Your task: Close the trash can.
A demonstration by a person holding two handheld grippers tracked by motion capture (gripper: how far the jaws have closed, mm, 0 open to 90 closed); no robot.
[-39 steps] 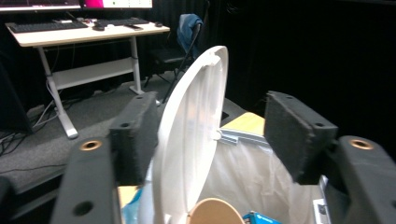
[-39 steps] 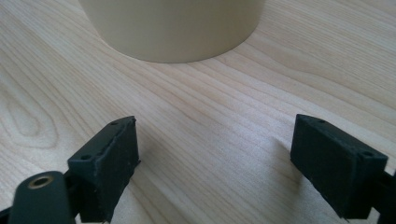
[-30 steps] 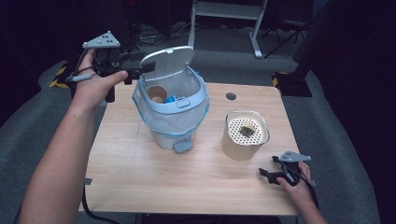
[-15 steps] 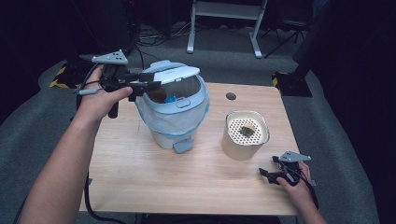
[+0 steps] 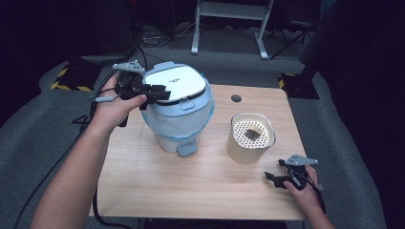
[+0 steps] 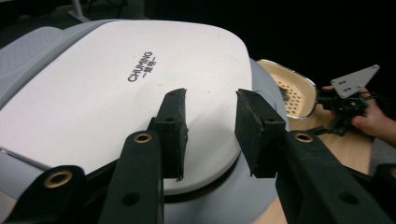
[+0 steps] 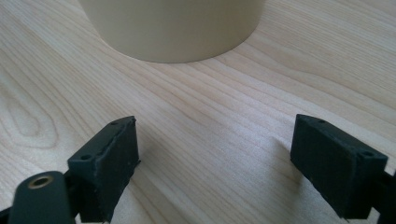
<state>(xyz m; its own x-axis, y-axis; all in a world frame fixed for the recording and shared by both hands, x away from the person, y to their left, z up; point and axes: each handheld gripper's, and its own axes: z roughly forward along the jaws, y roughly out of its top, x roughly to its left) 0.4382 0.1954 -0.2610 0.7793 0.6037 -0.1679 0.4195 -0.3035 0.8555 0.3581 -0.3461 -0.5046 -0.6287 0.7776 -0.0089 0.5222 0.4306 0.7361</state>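
Observation:
A small pedal bin (image 5: 179,126) with a pale blue body and a clear liner stands at the table's back left. Its white lid (image 5: 176,88) lies flat and closed. My left gripper (image 5: 160,94) reaches in from the left and rests over the lid's left edge. In the left gripper view the lid (image 6: 116,93) spreads under the left gripper (image 6: 210,100). Its jaws have just been closing, they stand apart, and nothing is between them. My right gripper (image 5: 273,177) lies low near the front right corner, open and empty.
A cream round container (image 5: 251,138) with a perforated insert and a dark item on it stands right of the bin, just beyond the right gripper (image 7: 215,144). The bin's pedal (image 5: 186,149) juts toward me. A cable hole (image 5: 236,98) lies at the back of the wooden table (image 5: 191,186).
The bin's lid has swung from upright down to closed. My left gripper came down and to the right with it, its jaws narrowing. The right gripper has not moved.

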